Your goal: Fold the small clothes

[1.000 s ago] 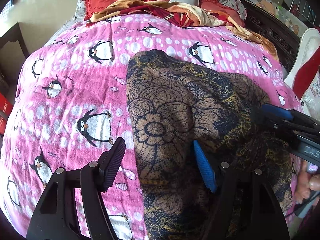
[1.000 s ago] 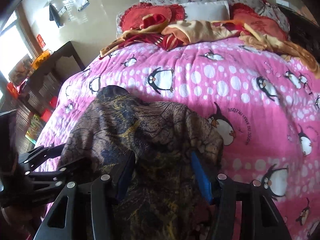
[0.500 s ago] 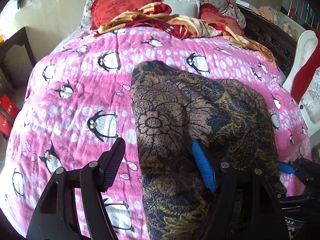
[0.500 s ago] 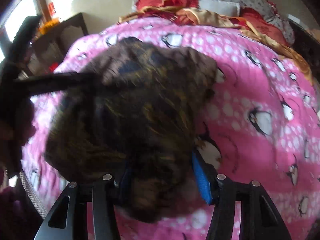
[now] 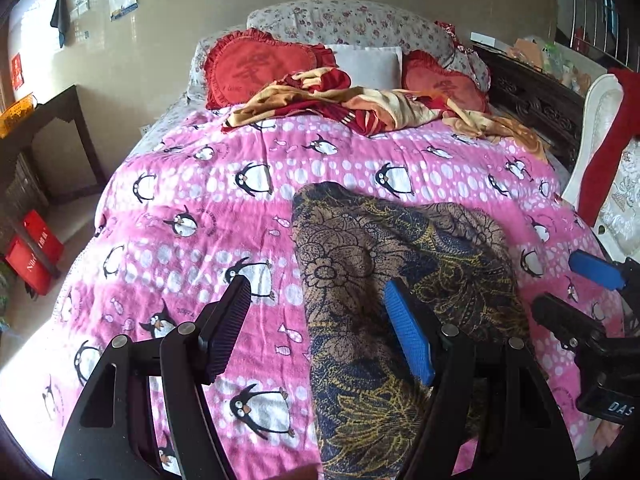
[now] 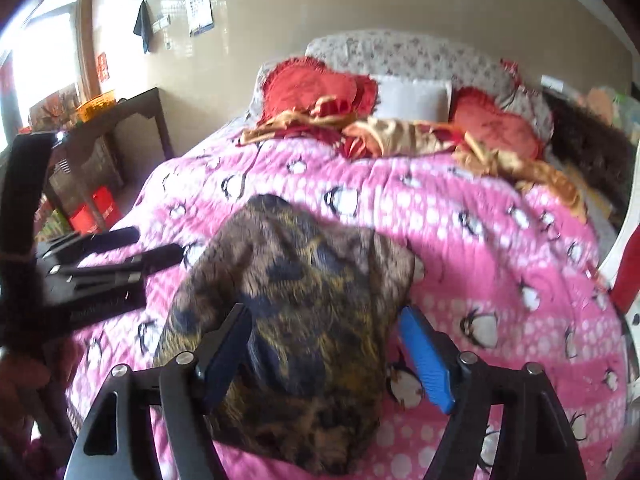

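The dark floral garment [image 5: 400,264] runs six to twelve o'clock on the penguin blanket [image 5: 192,216]. Left tongs [image 5: 316,332] spread over its left edge; right tongs [image 6: 324,352] opening astride it, pinching nothing

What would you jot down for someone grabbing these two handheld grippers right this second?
Left gripper: open, nothing held, above the pink penguin blanket and the garment's left edge.
Right gripper: jaws opening, pads off the cloth, which lies below them.
The dark floral garment lies on the blanket, spread out but bunched and uneven.
Done: hard to tell; no neat fold shows.
Left: flatten it, fold it smaller and square the edges. The red and tan cloth by the pillows may need folding too.
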Motion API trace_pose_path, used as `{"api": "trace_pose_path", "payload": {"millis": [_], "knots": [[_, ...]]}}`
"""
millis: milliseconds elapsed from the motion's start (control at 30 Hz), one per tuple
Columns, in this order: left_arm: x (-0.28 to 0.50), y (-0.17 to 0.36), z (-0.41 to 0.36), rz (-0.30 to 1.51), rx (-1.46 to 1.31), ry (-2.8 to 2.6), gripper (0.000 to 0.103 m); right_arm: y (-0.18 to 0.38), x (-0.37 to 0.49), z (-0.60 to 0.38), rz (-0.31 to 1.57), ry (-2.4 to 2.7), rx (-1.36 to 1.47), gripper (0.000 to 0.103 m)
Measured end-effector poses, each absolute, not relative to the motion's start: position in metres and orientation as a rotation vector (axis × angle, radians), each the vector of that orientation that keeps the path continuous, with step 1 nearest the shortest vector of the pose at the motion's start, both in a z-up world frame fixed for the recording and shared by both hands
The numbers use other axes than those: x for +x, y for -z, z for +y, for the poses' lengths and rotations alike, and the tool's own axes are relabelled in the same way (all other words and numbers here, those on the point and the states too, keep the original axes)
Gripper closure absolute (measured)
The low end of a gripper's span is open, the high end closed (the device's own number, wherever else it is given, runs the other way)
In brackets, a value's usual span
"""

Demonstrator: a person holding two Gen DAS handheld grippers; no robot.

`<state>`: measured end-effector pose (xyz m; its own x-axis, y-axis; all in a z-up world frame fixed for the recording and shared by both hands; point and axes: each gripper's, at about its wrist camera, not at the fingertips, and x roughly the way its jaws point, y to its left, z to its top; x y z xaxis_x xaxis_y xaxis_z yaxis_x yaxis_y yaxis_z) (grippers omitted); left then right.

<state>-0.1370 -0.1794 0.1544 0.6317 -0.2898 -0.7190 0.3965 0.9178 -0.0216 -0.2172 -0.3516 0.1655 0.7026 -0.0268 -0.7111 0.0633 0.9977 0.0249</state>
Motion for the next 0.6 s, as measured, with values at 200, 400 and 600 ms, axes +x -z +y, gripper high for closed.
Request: {"api": "trace_pose_path", "payload": {"millis": [200,400,600], "knots": [[-0.143,-0.161,-0.166,0.774,0.127,0.357,0.033,-0.169,-0.206,-0.344,0.788,0.102,0.084,0.019],[-0.146,-0.165,-0.158,0.762,0.108,0.342,0.033,-0.171,-0.204,-0.342,0.787,0.114,0.115,0.018],[-0.147,-0.163,-0.158,0.766,0.110,0.345,0.033,-0.169,-0.205,-0.341,0.797,0.128,0.123,0.018]]}}
